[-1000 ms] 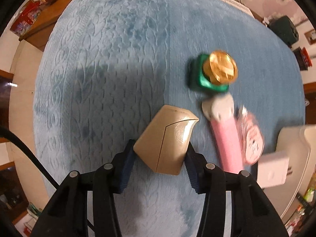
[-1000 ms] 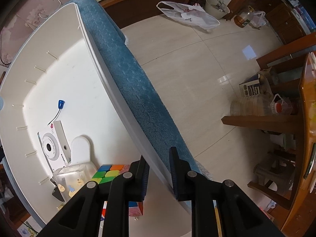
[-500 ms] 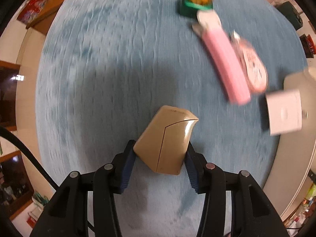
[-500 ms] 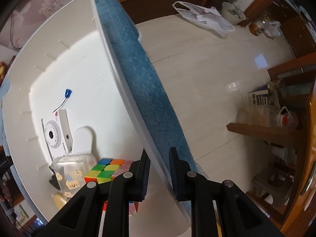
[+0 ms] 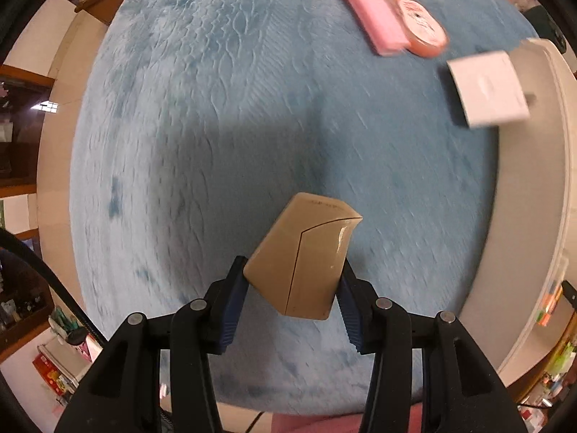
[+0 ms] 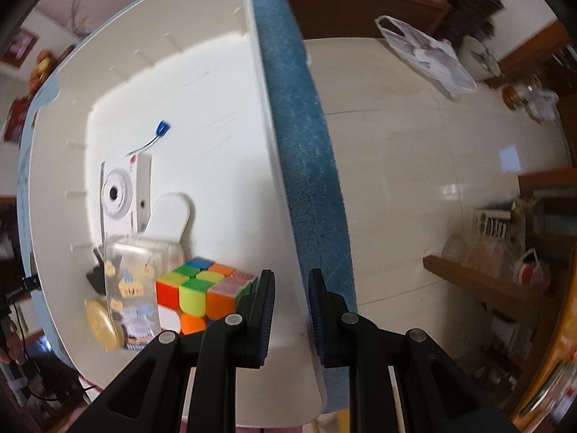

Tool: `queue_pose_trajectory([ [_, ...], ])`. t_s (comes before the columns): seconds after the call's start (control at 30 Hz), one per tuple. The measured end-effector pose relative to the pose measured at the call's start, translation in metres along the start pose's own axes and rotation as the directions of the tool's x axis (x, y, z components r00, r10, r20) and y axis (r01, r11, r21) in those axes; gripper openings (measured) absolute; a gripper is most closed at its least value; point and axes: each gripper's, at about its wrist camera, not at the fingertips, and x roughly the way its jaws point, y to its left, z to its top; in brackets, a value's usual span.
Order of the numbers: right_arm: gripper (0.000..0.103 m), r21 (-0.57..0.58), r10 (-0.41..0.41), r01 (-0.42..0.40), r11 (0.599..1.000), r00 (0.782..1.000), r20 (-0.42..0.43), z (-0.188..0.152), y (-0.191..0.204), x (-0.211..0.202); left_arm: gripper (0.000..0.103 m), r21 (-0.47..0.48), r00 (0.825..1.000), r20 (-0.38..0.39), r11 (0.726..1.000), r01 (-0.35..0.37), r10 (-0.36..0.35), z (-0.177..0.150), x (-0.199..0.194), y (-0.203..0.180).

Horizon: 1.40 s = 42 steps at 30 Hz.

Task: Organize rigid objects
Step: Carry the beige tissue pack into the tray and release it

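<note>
Blue textured plush cloth [image 5: 223, 115] covers the counter, and beyond its edge lies a pale glossy tiled floor [image 6: 414, 151] with dark wooden furniture [image 6: 360, 3] along the wall and a white plastic bag [image 6: 429, 54] lying on the tiles. Wooden shelves [image 6: 479, 281] crowded with small packages stand at the right of the right wrist view.

On the cloth, a long pink rectangular case [image 5: 371, 11] and a round pink transparent packet [image 5: 418, 23] lie side by side near the far edge, with a flat white square box [image 5: 487, 88] close by, just beside the rim of the large white plastic bin [image 5: 530, 187].

Inside the white plastic bin [image 6: 202, 83] rest a small white compact camera [image 6: 120, 189], a thin wire with a blue tip [image 6: 158, 133], a white rounded flat piece [image 6: 167, 216], a clear plastic box with yellow stickers [image 6: 135, 274], a gold round disc [image 6: 101, 321] and a multicoloured puzzle cube [image 6: 202, 292]. The cube touches the clear box.

The left gripper [image 5: 294, 288] holds a beige wedge-shaped plastic case [image 5: 303, 256] clamped between its blue-padded fingers [image 5: 234, 306], lifted above the cloth. The right gripper [image 6: 290, 310] has its fingers [image 6: 265, 310] set narrow on either side of the bin's right wall, pinching the rim.
</note>
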Motion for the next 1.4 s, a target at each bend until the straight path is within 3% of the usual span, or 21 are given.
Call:
queue_pose_trajectory([
  [0.43,0.019,-0.168,0.035,-0.03,0.985,0.999,0.028,-0.016,0.008,-0.011,0.051,0.038,0.989,0.145,0.999,-0.01,0.005,-0.082,-0.058,-0.059],
  [0.47,0.019,-0.176,0.035,-0.029,0.984,0.999,0.033,-0.018,0.009,-0.011,0.051,0.042,0.987,0.161,0.999,-0.006,-0.001,-0.085,-0.063,-0.067],
  [0.57,0.019,-0.193,0.047,-0.037,0.981,0.998,0.05,-0.023,0.008,-0.013,0.051,0.062,0.979,0.205,0.998,0.005,-0.017,-0.052,-0.077,-0.095],
  [0.63,0.019,-0.196,0.058,-0.045,0.98,0.997,0.06,-0.027,0.007,-0.014,0.051,0.068,0.971,0.238,0.998,0.009,-0.025,-0.057,-0.093,-0.113],
  [0.9,0.019,-0.176,0.124,-0.111,0.978,0.99,0.061,-0.035,-0.004,-0.016,0.051,0.121,0.916,0.386,0.991,0.061,-0.104,-0.07,-0.118,-0.147],
  [1.1,0.019,-0.2,0.122,-0.103,0.974,0.989,0.084,-0.038,-0.005,-0.014,0.051,0.171,0.893,0.414,0.979,0.112,-0.174,-0.073,-0.117,-0.168],
  [1.4,0.019,-0.223,0.126,-0.099,0.97,0.986,0.109,-0.042,-0.004,-0.016,0.051,0.316,0.833,0.472,0.937,0.147,-0.29,-0.086,-0.123,-0.212],
])
